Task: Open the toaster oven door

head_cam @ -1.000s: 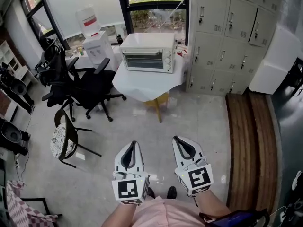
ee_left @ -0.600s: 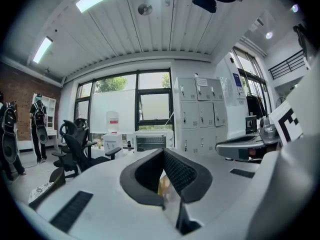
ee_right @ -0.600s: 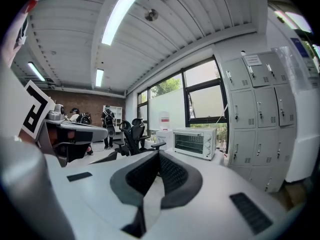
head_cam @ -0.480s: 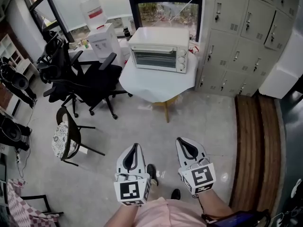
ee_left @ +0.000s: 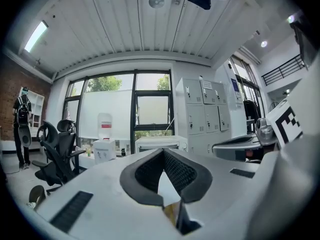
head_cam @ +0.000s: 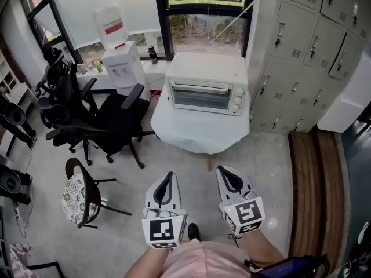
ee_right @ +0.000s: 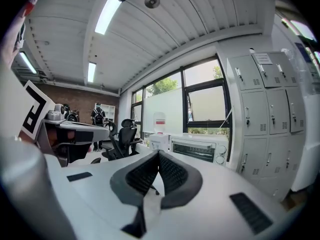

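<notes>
— Where is the toaster oven?

— The toaster oven (head_cam: 207, 90) stands well ahead of both tools, on a desk (head_cam: 197, 136) draped in white cloth. Its glass door (head_cam: 201, 97) is upright and shut, with the knobs to the right of it.

— And the tools themselves?

— The left tool (head_cam: 167, 175) and the right tool (head_cam: 224, 169) are held low and side by side, close to the person's body, above the bare floor (head_cam: 261, 155). Both point forward toward the desk and are well apart from it.

— Is either one holding anything?

— No. In the left gripper view the jaws meet at their tips with nothing between them, and the right gripper view shows the same. There the oven sits beyond the closed tips, a little to their right.

— What else is around?

— Ahead and to the left of the left tool are black office chairs (head_cam: 110, 117), and beyond them a water dispenser (head_cam: 120, 62) stands by the window. Ahead and to the right of the right tool, grey lockers (head_cam: 301, 45) line the wall just beside the desk.
</notes>
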The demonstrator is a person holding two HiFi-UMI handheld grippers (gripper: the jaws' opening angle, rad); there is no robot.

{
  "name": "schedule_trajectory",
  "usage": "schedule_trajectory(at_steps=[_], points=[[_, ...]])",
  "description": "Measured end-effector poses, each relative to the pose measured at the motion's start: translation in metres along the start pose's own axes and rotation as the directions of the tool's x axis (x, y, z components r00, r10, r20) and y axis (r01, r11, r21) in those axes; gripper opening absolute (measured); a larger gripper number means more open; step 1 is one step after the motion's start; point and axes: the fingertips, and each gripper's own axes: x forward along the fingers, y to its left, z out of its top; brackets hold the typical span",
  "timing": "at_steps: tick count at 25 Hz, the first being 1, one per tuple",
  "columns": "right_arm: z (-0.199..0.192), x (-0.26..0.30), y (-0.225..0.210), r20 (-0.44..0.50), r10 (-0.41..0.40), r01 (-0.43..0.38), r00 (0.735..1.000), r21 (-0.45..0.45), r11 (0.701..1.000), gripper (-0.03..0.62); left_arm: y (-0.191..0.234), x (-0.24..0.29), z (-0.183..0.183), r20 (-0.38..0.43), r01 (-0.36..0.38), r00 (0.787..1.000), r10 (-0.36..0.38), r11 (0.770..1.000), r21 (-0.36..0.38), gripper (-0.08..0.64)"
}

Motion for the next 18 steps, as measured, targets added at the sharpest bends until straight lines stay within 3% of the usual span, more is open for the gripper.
schedule_trajectory(at_steps=[6, 18], points=[[0.014, 0.051, -0.001, 0.007, -0.037, 0.037, 0.999, -0.014, 0.999, 0.002, 0.044, 0.042, -0.006, -0.012, 0.032, 0.999, -0.032, 0.999, -0.012, 0.014], [-0.002, 0.116, -0.055, -0.03, -0.115, 0.115, 0.993, 0.009, 0.993, 0.002, 0.056, 0.131, -0.035, -0.074, 0.111, 0.991, -0.111, 0.994, -0.013, 0.012]])
